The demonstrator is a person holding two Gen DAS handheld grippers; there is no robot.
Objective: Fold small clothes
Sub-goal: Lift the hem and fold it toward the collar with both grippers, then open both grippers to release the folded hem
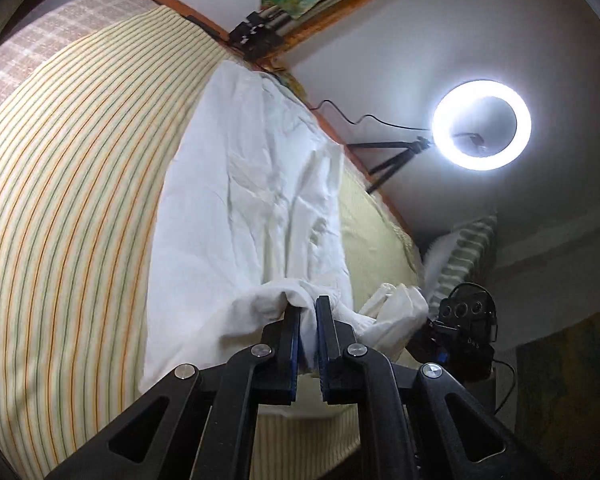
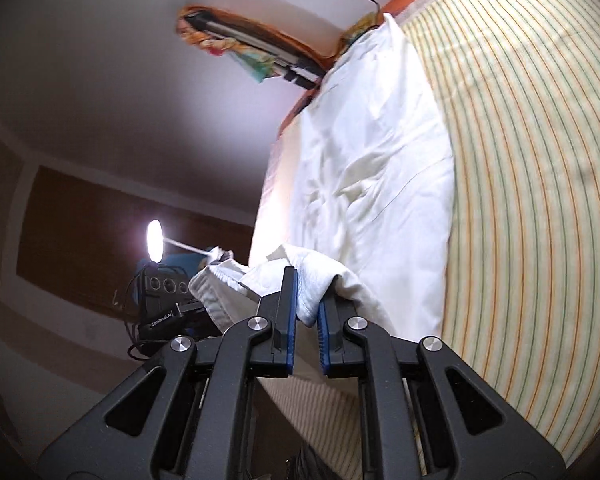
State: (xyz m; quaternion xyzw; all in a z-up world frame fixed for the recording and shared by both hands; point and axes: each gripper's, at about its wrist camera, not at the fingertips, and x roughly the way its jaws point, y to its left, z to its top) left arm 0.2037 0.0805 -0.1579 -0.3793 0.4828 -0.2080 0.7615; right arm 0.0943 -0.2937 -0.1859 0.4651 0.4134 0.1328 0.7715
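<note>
So we've both grippers, left [image 1: 309,305] and right [image 2: 308,284], clamped on the garment's [image 1: 236,184] near edge, lifted off the sheet [image 1: 68,168].

The white, thin, crumpled cotton garment [image 1: 240,184] lay stretched lengthwise over the striped bed sheet, its surface creased with many soft folds. Its far end reached the headboard side of the bed, with one pointed corner [image 2: 389,20] sticking up there. Its near edge was lifted off the sheet and bunched into thick rolls at two spots, one at each side, with a hemmed, stitched border [image 2: 220,288] drooping between and beside them. The middle of the cloth rested flat, while the near part rose in a slack, sagging ridge.
</note>
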